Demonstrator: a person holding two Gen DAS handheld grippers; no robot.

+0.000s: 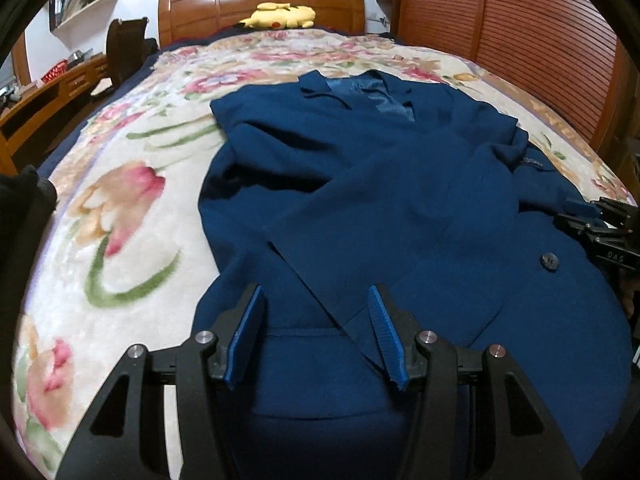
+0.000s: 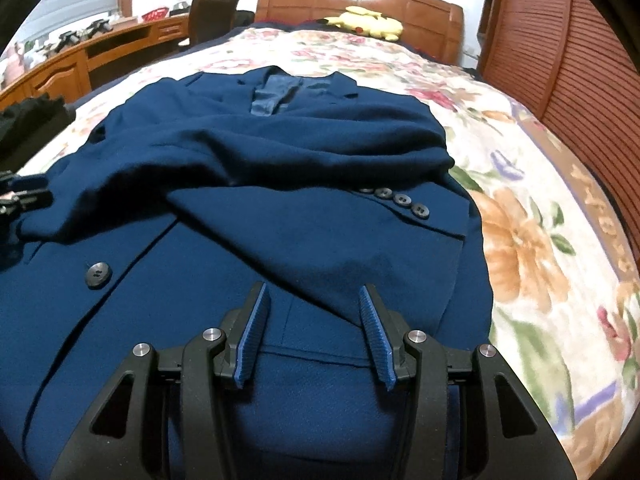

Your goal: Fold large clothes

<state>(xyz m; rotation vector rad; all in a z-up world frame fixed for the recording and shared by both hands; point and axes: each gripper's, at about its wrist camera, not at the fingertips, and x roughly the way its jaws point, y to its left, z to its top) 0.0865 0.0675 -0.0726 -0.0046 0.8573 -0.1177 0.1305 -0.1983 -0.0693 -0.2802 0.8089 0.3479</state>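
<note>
Navy wool coat (image 1: 400, 208) laid flat on the floral blanket (image 1: 120, 208), collar toward the wooden headboard (image 1: 260, 4).
Both sleeves lie crossed over its front; left gripper (image 1: 316, 300) and right gripper (image 2: 312, 298) hang over the hem end, jaws spread, nothing pinched between the blue pads.

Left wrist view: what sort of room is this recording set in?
Almost certainly a home bedroom. A bed with a wooden headboard and a floral blanket fills the view, a yellow plush toy lies near the headboard, and a wooden desk stands alongside. A blue coat is spread on the blanket.
</note>
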